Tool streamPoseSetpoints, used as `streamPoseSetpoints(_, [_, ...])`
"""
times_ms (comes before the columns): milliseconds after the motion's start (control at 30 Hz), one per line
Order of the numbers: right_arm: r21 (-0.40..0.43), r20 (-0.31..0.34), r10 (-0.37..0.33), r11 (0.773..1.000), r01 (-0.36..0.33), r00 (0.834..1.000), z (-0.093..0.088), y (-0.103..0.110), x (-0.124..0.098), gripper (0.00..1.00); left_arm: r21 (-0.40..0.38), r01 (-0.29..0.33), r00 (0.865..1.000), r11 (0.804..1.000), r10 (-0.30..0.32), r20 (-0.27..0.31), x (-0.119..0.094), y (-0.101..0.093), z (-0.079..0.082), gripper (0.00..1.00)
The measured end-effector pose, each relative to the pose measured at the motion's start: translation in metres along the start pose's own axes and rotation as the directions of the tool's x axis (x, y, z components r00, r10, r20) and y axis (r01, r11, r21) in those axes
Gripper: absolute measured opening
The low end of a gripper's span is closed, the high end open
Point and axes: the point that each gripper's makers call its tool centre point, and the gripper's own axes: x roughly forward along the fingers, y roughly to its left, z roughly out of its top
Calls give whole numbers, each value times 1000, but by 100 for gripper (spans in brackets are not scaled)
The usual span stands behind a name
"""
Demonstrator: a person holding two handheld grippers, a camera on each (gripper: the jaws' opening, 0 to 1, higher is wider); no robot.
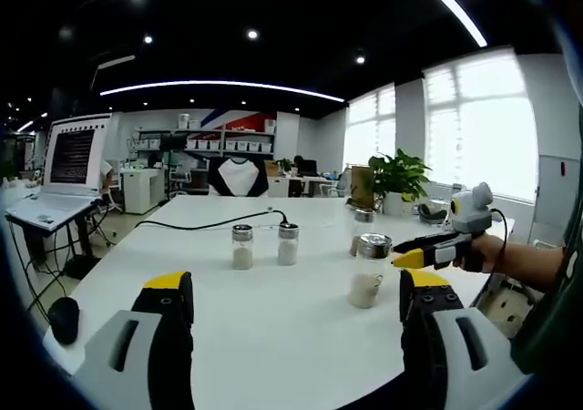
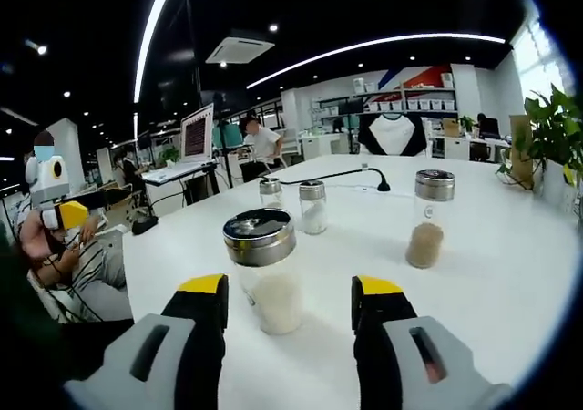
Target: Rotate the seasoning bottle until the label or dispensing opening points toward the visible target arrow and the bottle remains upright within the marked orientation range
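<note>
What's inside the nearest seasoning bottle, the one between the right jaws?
The nearest seasoning bottle holds white granules filling its lower part; above them the glass looks empty. Its metal lid covers the top, hiding any dispensing opening.

Seasoning bottle (image 2: 265, 269) label unreadable; laptop (image 1: 64, 169) screen text blurred.

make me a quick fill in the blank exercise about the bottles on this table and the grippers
1. The number of seasoning bottles standing on the white table is ____.
2. The nearest bottle between the right gripper fingers has a lid made of ____.
3. The right gripper's fingers are ____, not touching the bottle.
4. All the bottles stand ____.

Missing words: four; metal; open; upright
</note>
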Motion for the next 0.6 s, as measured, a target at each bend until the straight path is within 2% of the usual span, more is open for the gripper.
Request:
streamPoseSetpoints(333, [43,27,-83,996,82,996,-6,-20,-31,55,-8,31,1000,999,-31,0,6,-8,0,99])
streamPoseSetpoints(600, [31,19,-107,994,107,994,-7,-27,-37,55,-13,33,999,999,-33,-6,7,-8,-3,99])
